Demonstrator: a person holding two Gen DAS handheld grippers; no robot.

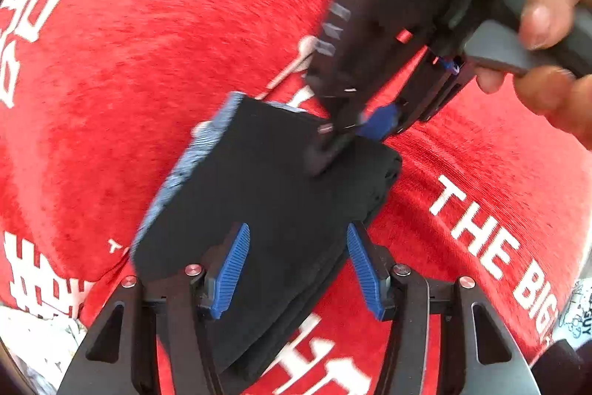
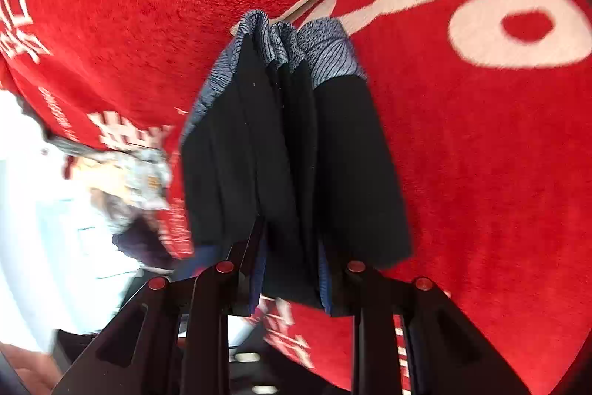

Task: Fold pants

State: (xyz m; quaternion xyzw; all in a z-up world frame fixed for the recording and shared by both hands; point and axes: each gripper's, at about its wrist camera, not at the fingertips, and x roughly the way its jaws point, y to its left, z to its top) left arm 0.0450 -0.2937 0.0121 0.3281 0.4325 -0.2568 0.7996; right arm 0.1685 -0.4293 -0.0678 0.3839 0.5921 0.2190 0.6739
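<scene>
While looking down from both wrists, seeing a red cloth (image 1: 148, 43) covering the whole surface and carrying large white lettering (image 1: 477, 236).

Finding the pants (image 1: 266, 191) over the middle of that cloth as a black, folded bundle, lying between the two tools. Noting a grey-blue patterned waistband (image 2: 325, 50) running along the edge farthest from the right wrist camera, with the layers bunching into pleats there. Not managing to tell whether the bundle is resting on the cloth or hanging just off it, with both views blurring.

Seeing the left gripper (image 1: 296, 228) standing with its jaws apart, straddling the near end of the bundle. Its blue ribbed pads (image 1: 231, 269) are flanking the black fabric rather than pinching it.

Seeing the right gripper (image 2: 290, 239) clamping the opposite end of the pants, the folded layers filling the gap between its fingers. From the left wrist, watching its tips biting the far edge of the bundle.

Catching a hand (image 1: 547, 24) at the upper right, wrapping around the grey handle of that right tool.
</scene>
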